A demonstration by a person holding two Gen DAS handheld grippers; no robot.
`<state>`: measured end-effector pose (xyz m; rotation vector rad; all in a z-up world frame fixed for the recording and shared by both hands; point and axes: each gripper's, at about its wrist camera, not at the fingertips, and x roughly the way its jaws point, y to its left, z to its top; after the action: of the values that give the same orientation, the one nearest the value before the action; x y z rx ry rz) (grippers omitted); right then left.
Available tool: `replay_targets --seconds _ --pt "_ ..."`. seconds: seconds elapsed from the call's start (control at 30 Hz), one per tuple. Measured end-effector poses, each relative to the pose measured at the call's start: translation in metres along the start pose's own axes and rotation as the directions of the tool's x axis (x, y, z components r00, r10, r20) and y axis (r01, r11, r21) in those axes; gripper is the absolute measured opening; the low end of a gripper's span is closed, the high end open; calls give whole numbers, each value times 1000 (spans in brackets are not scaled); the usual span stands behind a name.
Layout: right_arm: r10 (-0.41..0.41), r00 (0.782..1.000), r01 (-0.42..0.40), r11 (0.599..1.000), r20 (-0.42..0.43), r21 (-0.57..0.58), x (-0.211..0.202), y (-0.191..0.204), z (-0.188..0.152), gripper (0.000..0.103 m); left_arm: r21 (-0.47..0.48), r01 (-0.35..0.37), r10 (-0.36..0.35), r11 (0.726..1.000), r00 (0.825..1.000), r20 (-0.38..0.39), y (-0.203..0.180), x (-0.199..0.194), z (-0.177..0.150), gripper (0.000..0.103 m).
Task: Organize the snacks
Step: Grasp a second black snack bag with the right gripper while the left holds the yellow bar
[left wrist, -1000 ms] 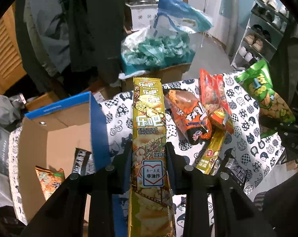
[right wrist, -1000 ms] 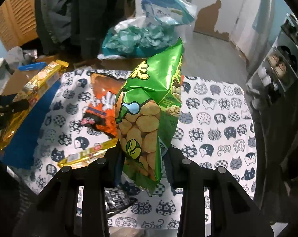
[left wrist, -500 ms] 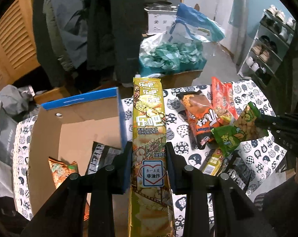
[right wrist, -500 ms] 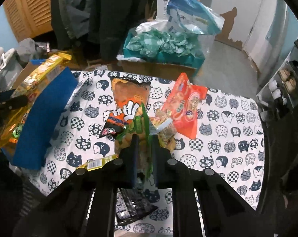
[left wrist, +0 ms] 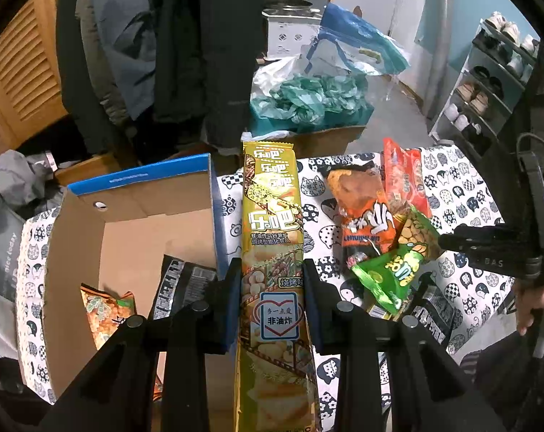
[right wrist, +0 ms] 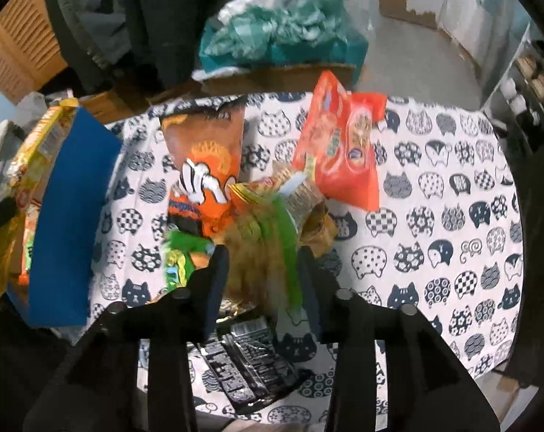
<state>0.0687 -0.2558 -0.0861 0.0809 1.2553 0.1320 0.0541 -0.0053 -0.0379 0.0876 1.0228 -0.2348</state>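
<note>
The left tongs point(left wrist: 272, 298) are clamped on a long gold snack packet point(left wrist: 272, 223), which runs straight up between the two pads and stands out far beyond them. It hangs above the right wall of an open cardboard box point(left wrist: 128, 223) with a blue rim. The box sits at the left of the desk point(right wrist: 434, 216), which is covered in a cat-print cloth, and holds an orange snack bag point(left wrist: 106, 309) and a black packet point(left wrist: 182, 284).

The right tongs point(right wrist: 261, 273) are opening, with a green snack bag point(right wrist: 272, 252) between the pads. The picture is blurred there, so whether the pads press on it cannot be told. In the left view the green bag point(left wrist: 394, 270) lies on the heap of snacks in the middle of the desk, with the right tongs' tip point(left wrist: 452, 241) just at its right edge. Just beyond the green bag lie an orange chip bag point(right wrist: 207, 169) and a red bag point(right wrist: 340, 151); a black packet point(right wrist: 250, 363) lies nearer, under the right tongs.
</note>
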Motion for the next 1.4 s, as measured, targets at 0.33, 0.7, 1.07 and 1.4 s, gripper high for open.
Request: replay_targets --seconds 0.33,0.7,1.07,1.4 --pt "59 998 -59 998 -19 -1 3 14 -5 63 22 10 -9 1000 1000 -28 -9 12 1 32" --pt "21 998 -25 996 -53 -80 10 37 -12 64 16 6 -5 1000 999 -52 -5 22 -4 32" --pt "7 989 -36 981 -151 -192 15 38 -63 64 53 50 -44 997 992 -115 -23 31 -20 32" --pt "31 974 -74 979 -223 -191 41 25 -82 65 93 50 -38 994 991 -132 -45 32 -31 32"
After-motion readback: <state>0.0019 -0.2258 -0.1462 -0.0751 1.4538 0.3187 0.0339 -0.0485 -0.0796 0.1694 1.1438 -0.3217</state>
